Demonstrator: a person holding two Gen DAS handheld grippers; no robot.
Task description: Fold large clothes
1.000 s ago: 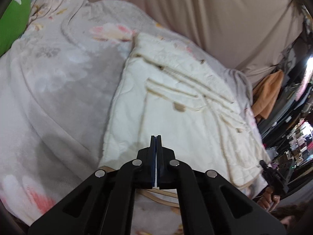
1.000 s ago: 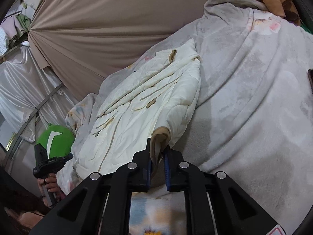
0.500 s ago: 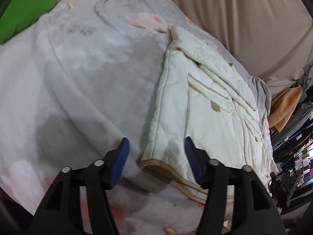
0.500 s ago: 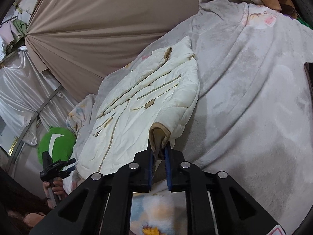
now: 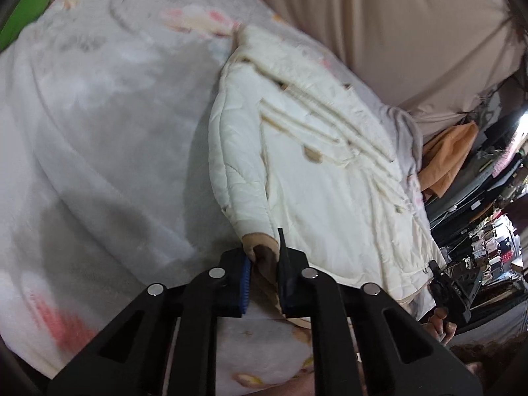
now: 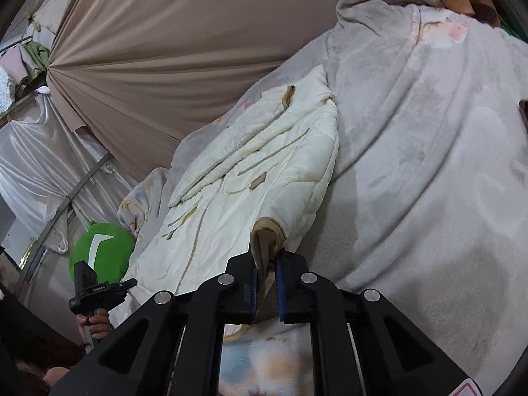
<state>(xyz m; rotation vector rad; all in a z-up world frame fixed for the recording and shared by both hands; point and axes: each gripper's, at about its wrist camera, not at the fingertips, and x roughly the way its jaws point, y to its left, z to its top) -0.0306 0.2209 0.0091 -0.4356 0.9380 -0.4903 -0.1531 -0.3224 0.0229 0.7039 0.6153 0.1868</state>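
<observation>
The cream quilted jacket (image 5: 316, 178) lies flat on a grey fleece blanket (image 5: 109, 132) spread over the bed, with its tan-trimmed bottom end nearest the person. Each lower corner is pinched by a tool, probably so that the hem can be lifted evenly and carried up over the body in one fold.

The left hand-held gripper (image 5: 264, 277) has its jaws almost together on the tan cuff (image 5: 260, 247) at the garment's left corner. The right hand-held gripper (image 6: 265, 280) is easing its jaws tighter on the brown-lined corner (image 6: 265, 241) opposite, the fabric bunched between the blue pads (image 6: 280, 280).

No brand or label can be read on the jacket. A green cushion (image 6: 102, 250) carries a white mark, though it may be only a shape, since the fisheye edge distorts it.
</observation>
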